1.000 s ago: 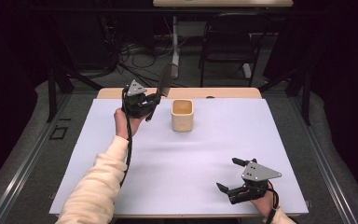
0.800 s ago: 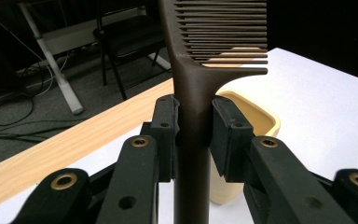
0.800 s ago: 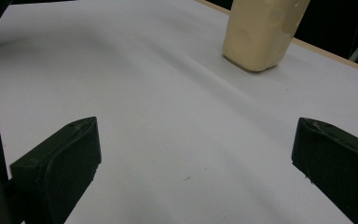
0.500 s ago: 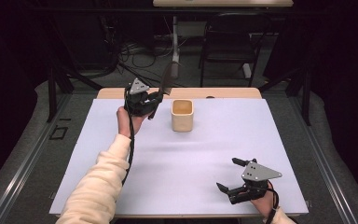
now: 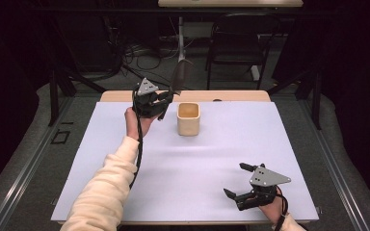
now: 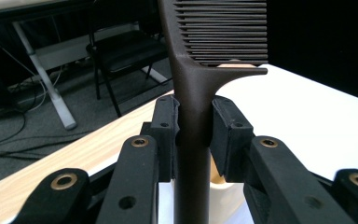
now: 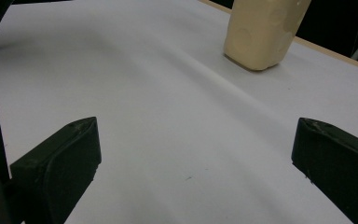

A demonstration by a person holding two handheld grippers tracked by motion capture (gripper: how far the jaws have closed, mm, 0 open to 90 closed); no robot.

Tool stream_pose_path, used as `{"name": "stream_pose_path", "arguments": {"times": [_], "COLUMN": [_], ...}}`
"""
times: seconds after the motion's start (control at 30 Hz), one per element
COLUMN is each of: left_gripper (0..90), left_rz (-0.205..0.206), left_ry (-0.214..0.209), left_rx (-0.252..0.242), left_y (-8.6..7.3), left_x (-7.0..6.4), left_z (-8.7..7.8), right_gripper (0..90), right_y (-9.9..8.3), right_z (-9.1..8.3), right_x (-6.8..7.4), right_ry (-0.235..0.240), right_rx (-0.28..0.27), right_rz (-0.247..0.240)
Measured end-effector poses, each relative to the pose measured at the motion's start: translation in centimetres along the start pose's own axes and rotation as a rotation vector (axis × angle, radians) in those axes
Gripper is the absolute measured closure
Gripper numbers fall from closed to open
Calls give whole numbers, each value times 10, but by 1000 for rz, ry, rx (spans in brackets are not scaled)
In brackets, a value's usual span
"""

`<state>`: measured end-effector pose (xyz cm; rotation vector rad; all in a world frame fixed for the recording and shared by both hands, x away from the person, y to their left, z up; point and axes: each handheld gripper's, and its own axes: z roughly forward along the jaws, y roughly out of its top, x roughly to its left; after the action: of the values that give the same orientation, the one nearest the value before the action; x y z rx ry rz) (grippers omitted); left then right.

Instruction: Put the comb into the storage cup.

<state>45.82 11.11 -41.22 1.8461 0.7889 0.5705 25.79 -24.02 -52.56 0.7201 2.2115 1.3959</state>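
We count: one comb [image 6: 200, 60], one cup [image 5: 188, 118], two grippers.

Comb: dark brown, fine teeth, long handle; raised upright at table's far edge, just left of cup.

Left gripper [image 5: 165, 102]: jaws clenched on comb handle.

Right gripper [image 5: 237, 179]: jaws spread wide, nothing between, near table's front right corner.

Cup: cream, squarish, open top, on white table [image 5: 212, 163].

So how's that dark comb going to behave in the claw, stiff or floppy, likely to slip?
The comb probably stays stiff: its thick handle stands straight between the left claw pads. It looks light, being slim plastic. Its smooth handle might slide or pivot, since it is gripped low, with the toothed end well above.
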Motion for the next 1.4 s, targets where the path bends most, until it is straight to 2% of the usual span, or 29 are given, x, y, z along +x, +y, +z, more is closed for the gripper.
{"name": "stream_pose_path", "arguments": {"times": [0.5, 0.8, 0.97, 1.4], "left_gripper": [720, 720, 720, 720], "left_rz": [7, 3, 25, 49], "left_ry": [-5, -15, -41, -50], "left_rx": [-29, -63, -60, -78], "left_y": [5, 6, 7, 10], "left_x": [-5, -5, -9, -12], "left_z": [9, 14, 18, 25], "right_gripper": [9, 9, 9, 9], "right_y": [0, 0, 0, -1], "right_z": [0, 0, 0, 0], "right_x": [0, 0, 0, -1], "right_ry": [4, 2, 1, 0], "right_rx": [-3, 0, -2, 2], "right_rz": [1, 0, -3, 2]}}
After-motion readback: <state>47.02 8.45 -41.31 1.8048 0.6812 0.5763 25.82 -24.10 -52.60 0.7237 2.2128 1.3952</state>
